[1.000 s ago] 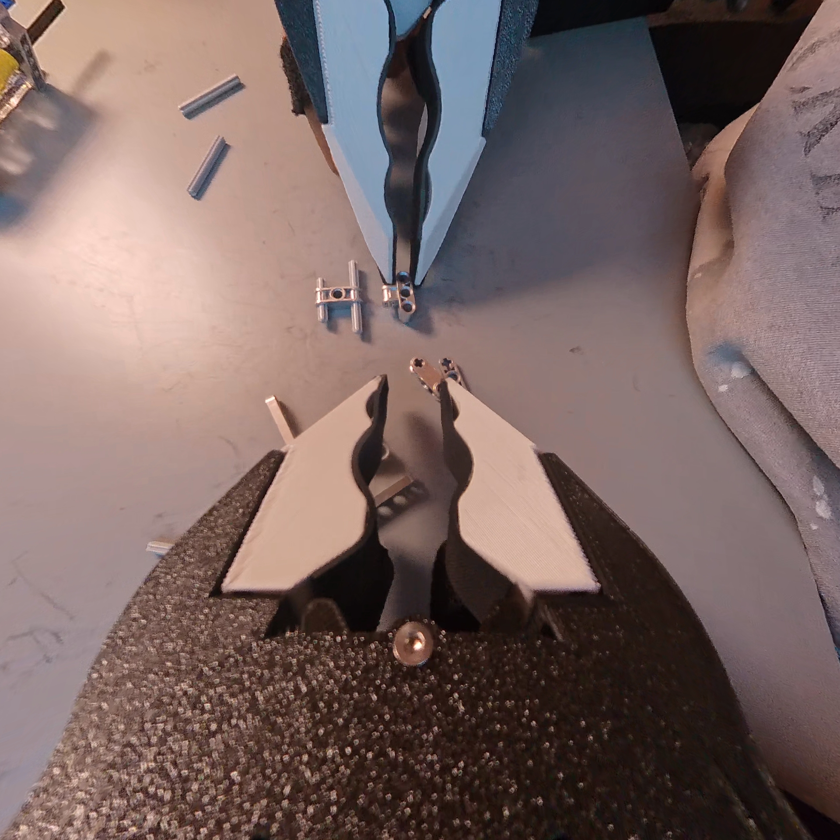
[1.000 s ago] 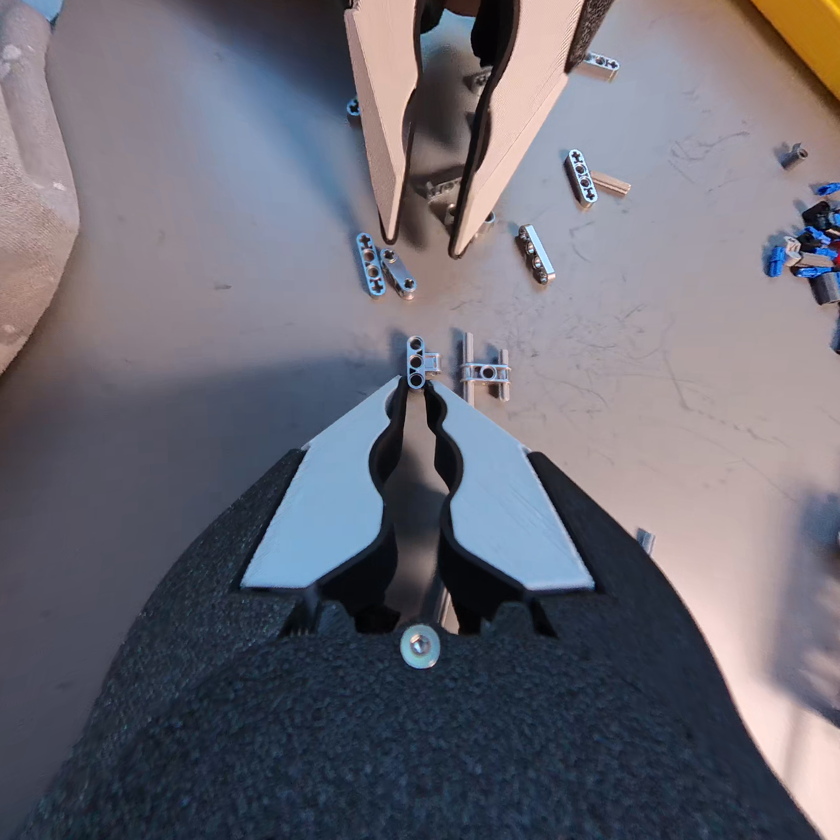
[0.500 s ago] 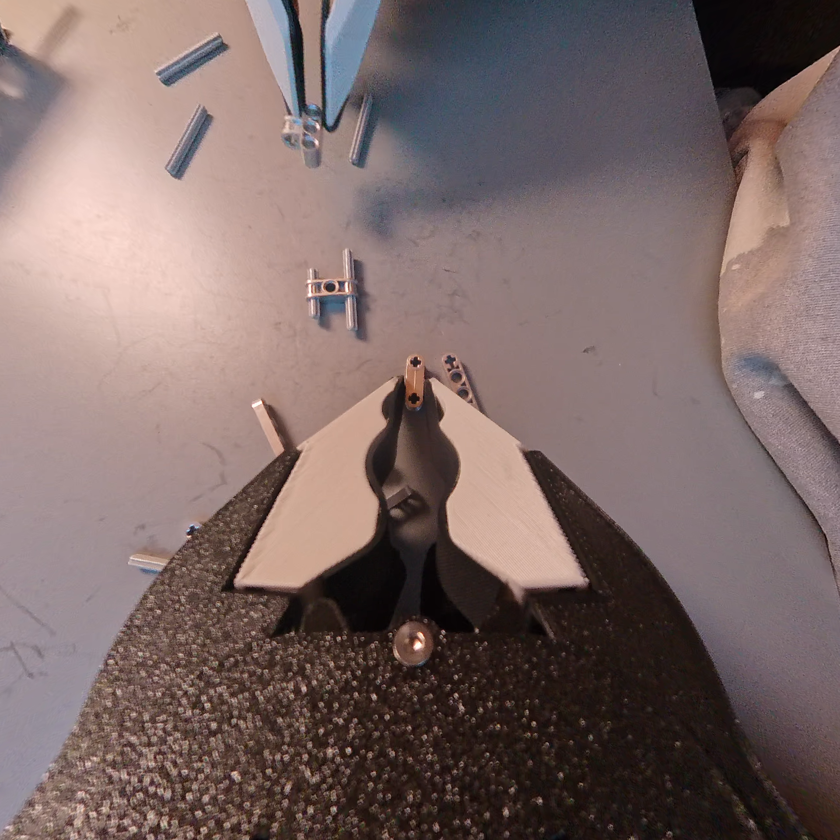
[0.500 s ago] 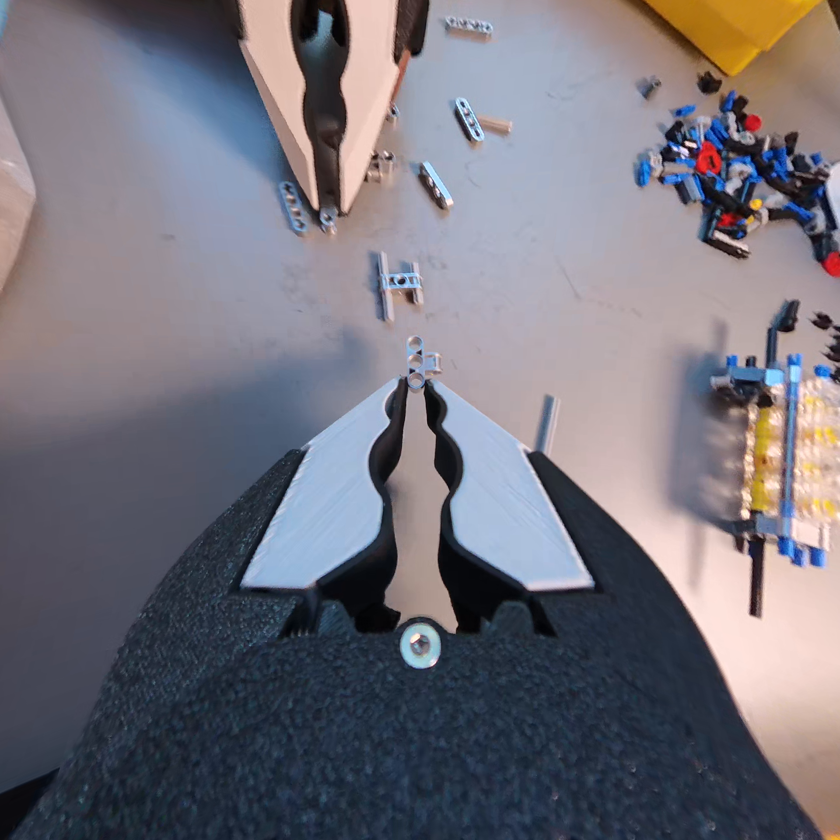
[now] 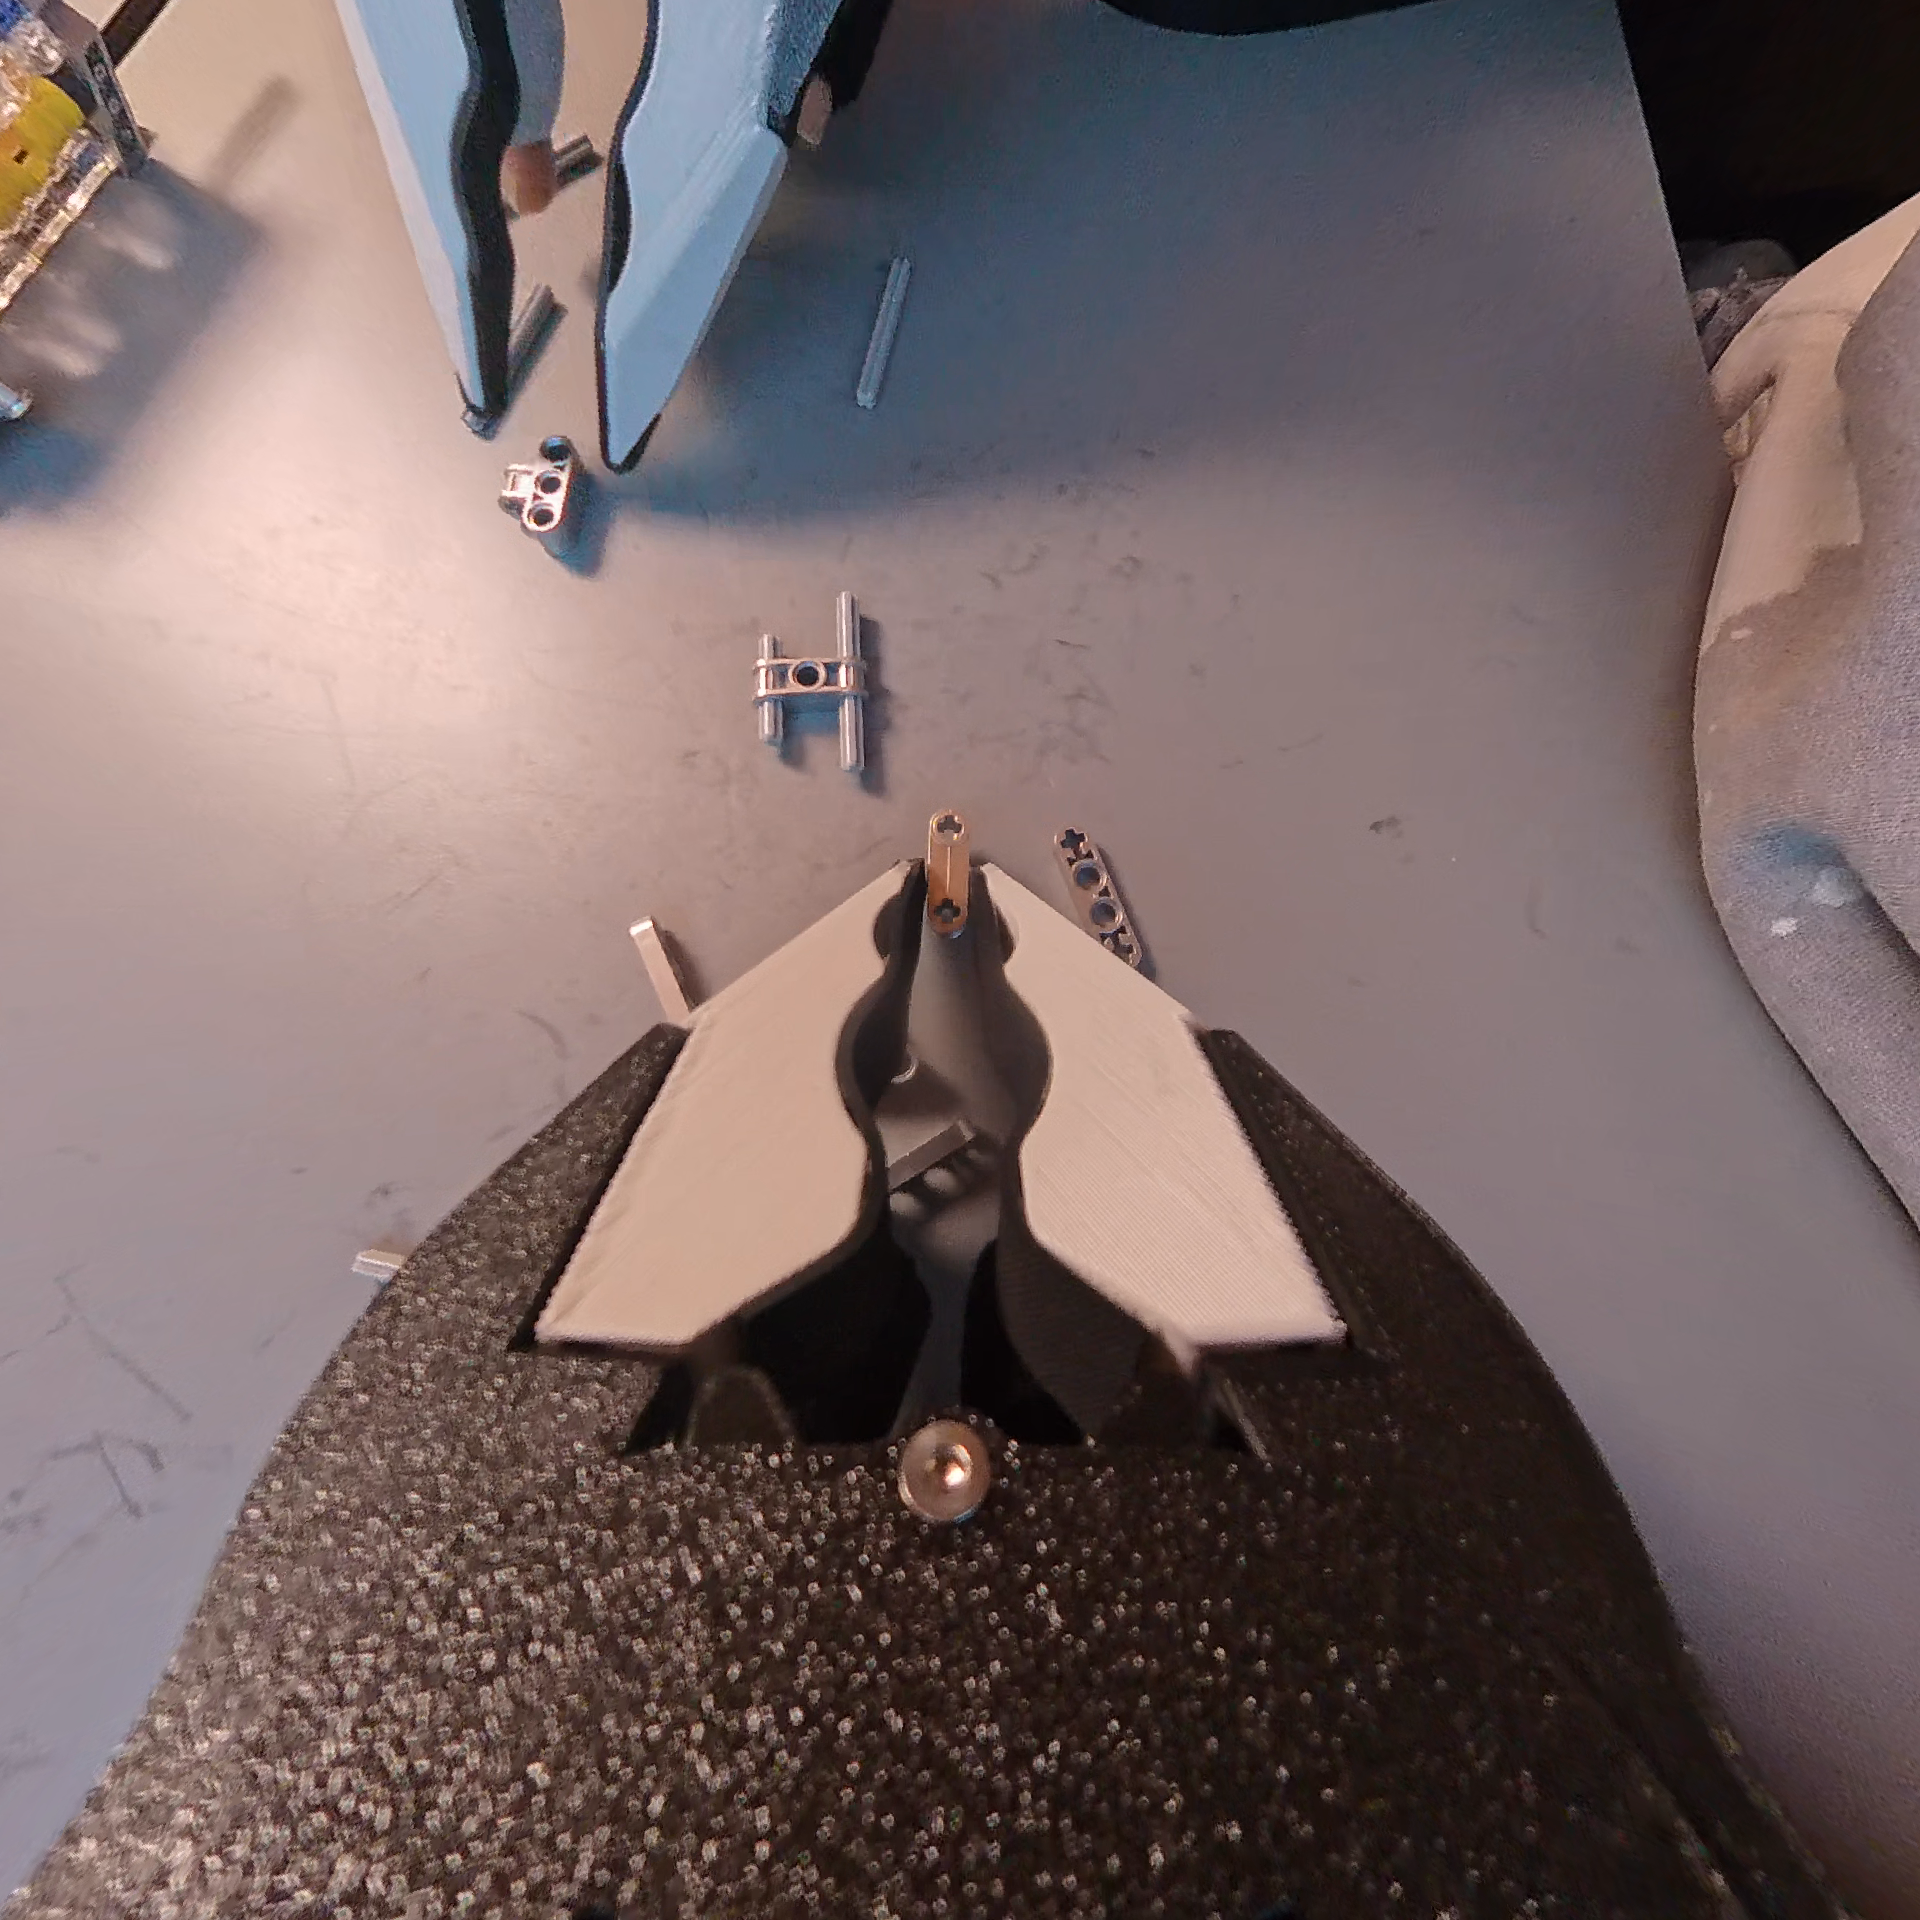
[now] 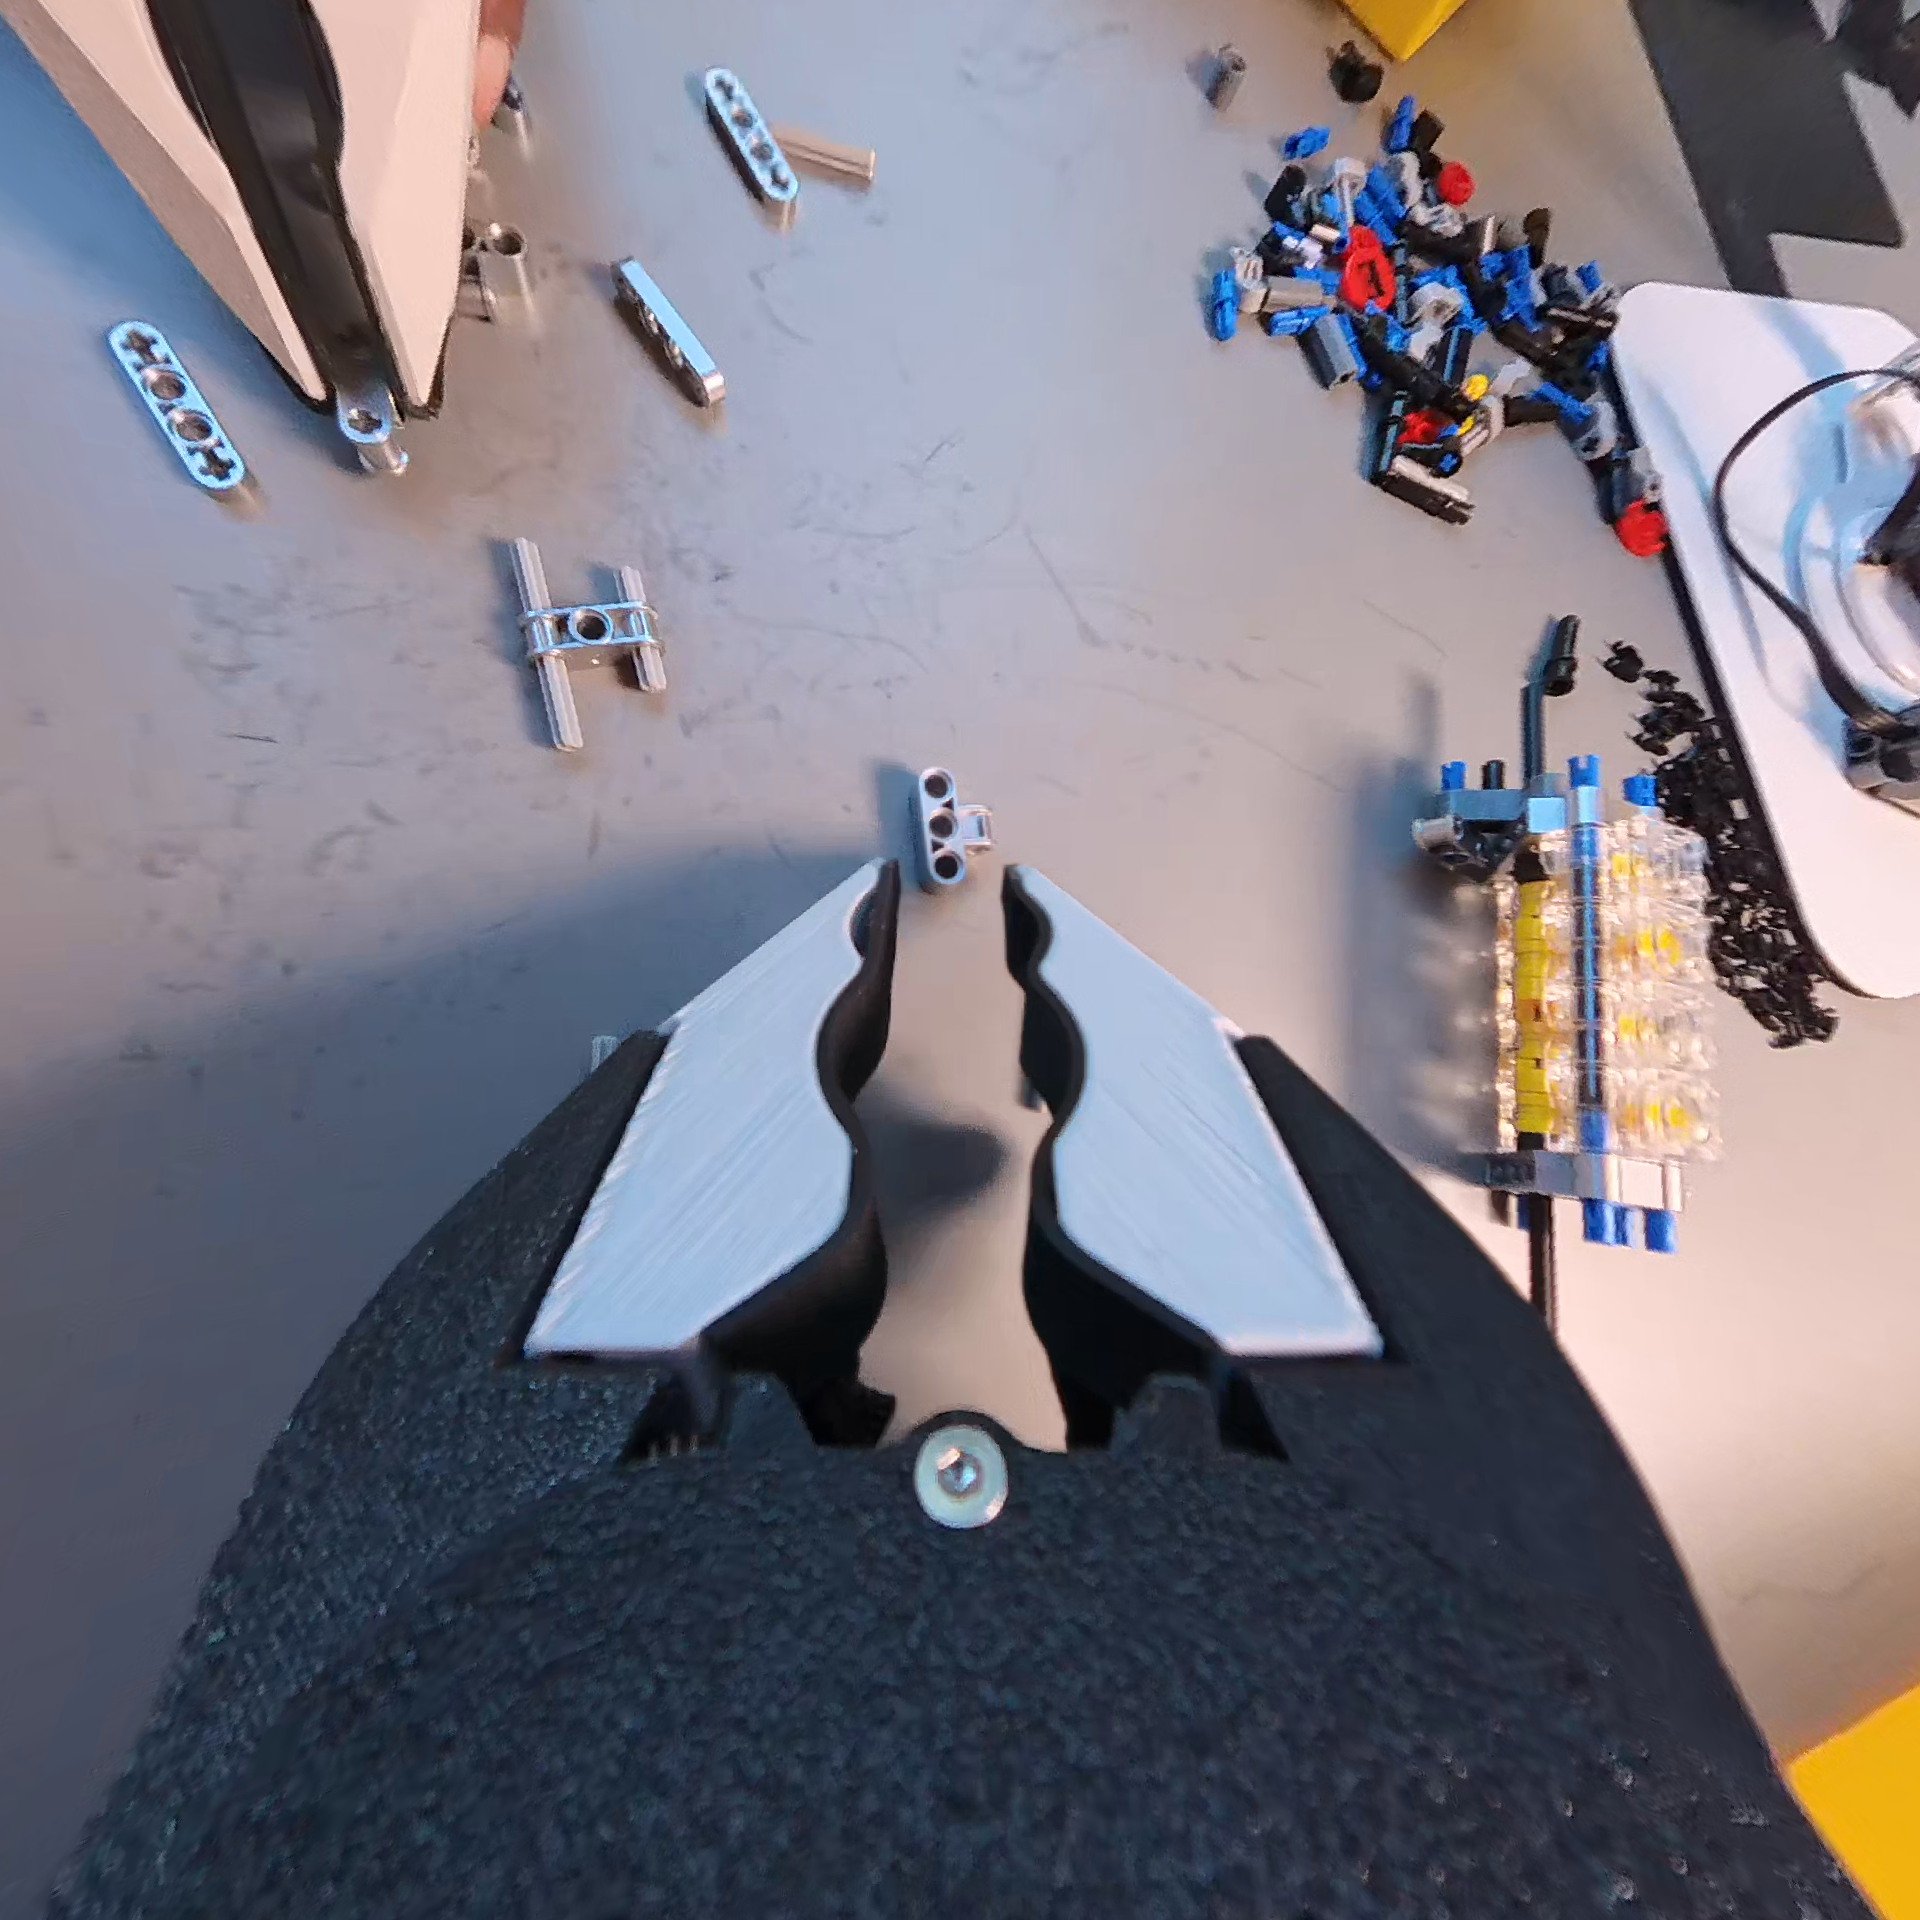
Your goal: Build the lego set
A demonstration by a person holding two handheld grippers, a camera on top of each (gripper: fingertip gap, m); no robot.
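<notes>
- My left tongs [image 5: 948,871] are closed down on a short grey link [image 5: 948,878], which stands on edge between the tips; the same tongs appear at upper left of the right wrist view [image 6: 364,400], with the link [image 6: 372,428] poking out below the tips.
- My right tongs [image 6: 948,878] are parted by a modest gap and grip nothing. Seen from the left wrist view [image 5: 549,436], their tips hang just above the grey table [image 5: 1247,520].
- A small three-hole connector [image 6: 943,829] lies on the table just ahead of the right tips, apart from both fingers; in the left wrist view it [image 5: 545,497] sits just below those tips.
- An H-shaped piece [image 5: 816,681] of two rods through a cross-link lies flat between the two tongs [image 6: 587,634].
- A flat four-hole strip [image 5: 1096,896] lies just beside my left tongs, on the right-hand side of that view [image 6: 177,403].
- Two more grey strips [image 6: 750,133] [image 6: 667,330] and a short rod [image 6: 826,158] lie beyond the left tongs.
- A thin rod [image 5: 883,327] lies alone farther up the table.
- To the right, a heap of blue, black and red small parts [image 6: 1423,301] lies near a partly built block of clear and yellow pieces [image 6: 1579,997], beside a white base [image 6: 1714,416].
- A pale cloth [image 5: 1818,727] borders the table edge.
</notes>
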